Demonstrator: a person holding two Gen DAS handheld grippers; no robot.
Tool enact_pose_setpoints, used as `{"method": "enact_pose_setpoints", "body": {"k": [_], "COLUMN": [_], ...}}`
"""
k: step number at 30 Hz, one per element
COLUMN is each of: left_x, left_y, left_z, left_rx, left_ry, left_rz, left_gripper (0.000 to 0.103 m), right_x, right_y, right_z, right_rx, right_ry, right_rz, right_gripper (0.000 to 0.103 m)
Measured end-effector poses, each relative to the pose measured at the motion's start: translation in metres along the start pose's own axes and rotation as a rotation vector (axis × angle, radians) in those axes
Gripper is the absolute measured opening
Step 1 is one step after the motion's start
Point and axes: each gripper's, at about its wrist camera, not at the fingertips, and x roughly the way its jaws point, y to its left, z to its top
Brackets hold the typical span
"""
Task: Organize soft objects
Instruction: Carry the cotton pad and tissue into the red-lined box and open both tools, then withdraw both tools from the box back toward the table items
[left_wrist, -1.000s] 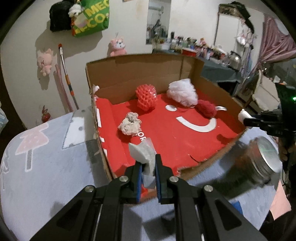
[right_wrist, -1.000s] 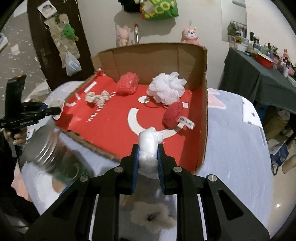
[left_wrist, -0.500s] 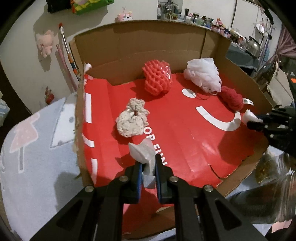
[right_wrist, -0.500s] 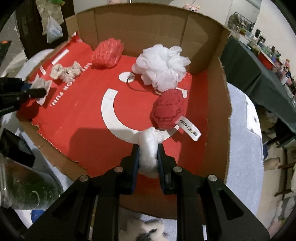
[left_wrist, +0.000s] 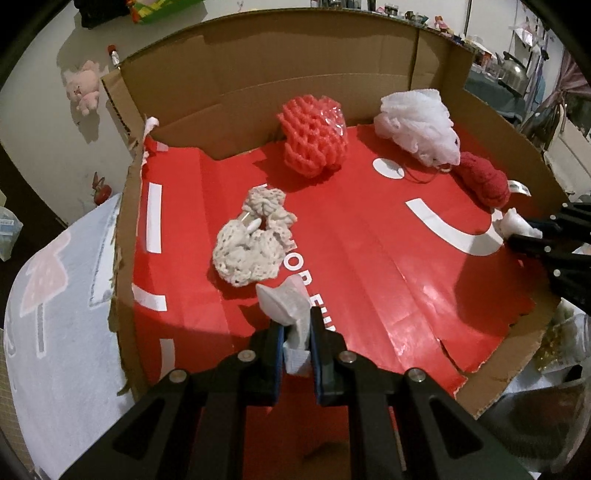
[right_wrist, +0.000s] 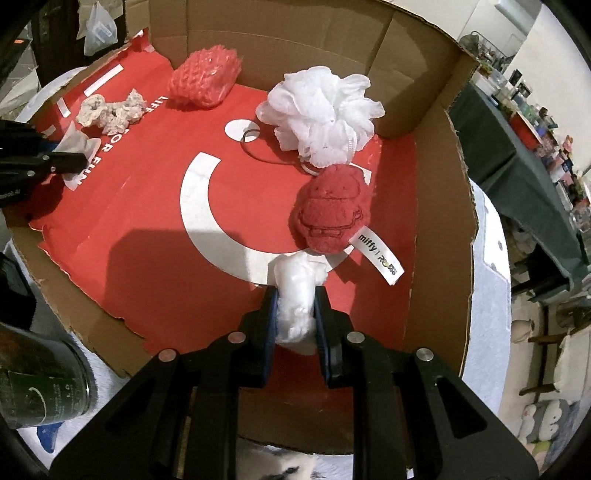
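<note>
Left wrist view: left gripper (left_wrist: 295, 334) jaws clamp a grey cloth scrap (left_wrist: 286, 306); right gripper (right_wrist: 295, 308) jaws clamp a white wad (right_wrist: 297, 291) over the red-lined cardboard box (right_wrist: 428, 206).

We logged six soft items over the box's red floor (right_wrist: 155, 236): a cream knitted scrunchie (left_wrist: 251, 243) at left; a coral net sponge (left_wrist: 314, 140) by the back wall; a white bath pouf (right_wrist: 321, 114) touching a red plush (right_wrist: 332, 210); a grey-white cloth (left_wrist: 286, 306) and a white wad (right_wrist: 297, 295), each pinched between fingers.
</note>
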Motion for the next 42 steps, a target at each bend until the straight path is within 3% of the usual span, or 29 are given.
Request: {"method": "enact_pose_setpoints", "body": {"k": [7, 13, 18, 20, 22, 27, 31, 34, 42], "left_x": [0.002, -0.002, -0.013, -0.019, -0.025, -0.058, -0.095, -0.124, -0.189], "left_y": [-0.001, -0.01, -0.014, -0.015, -0.014, -0.013, -0.016, -0.024, -0.056], "left_z": [0.001, -0.002, -0.002, -0.003, -0.005, -0.014, -0.026, -0.037, -0.09], "left_rx": [0.008, 0.036, 0.045, 0.047, 0.044, 0.022, 0.007, 0.006, 0.003], "left_ry": [-0.005, -0.022, -0.053, -0.068, -0.086, -0.173, -0.278, -0.355, -0.529], "left_rz": [0.004, 0.004, 0.007, 0.009, 0.013, -0.001, 0.001, 0.0, 0.008], "left_gripper": [0.018, 0.04, 0.05, 0.055, 0.063, 0.074, 0.083, 0.092, 0.101], "right_x": [0.0, -0.001, -0.004, -0.008, -0.015, -0.042, -0.081, -0.111, -0.193], "right_y": [-0.001, 0.0, 0.002, 0.001, 0.004, 0.007, 0.008, 0.011, 0.045], "right_z": [0.002, 0.004, 0.003, 0.003, 0.003, 0.0, -0.006, -0.014, -0.066], "right_rx": [-0.004, -0.003, -0.001, 0.007, 0.007, 0.029, 0.056, 0.056, 0.041], "right_ry": [0.005, 0.016, 0.015, 0.006, -0.007, -0.067, -0.14, -0.202, -0.394], "right_rz": [0.0, 0.016, 0.027, 0.047, 0.065, 0.033, 0.016, 0.007, -0.019], "right_gripper": [0.019, 0.023, 0.033, 0.049, 0.054, 0.061, 0.074, 0.076, 0.087]}}
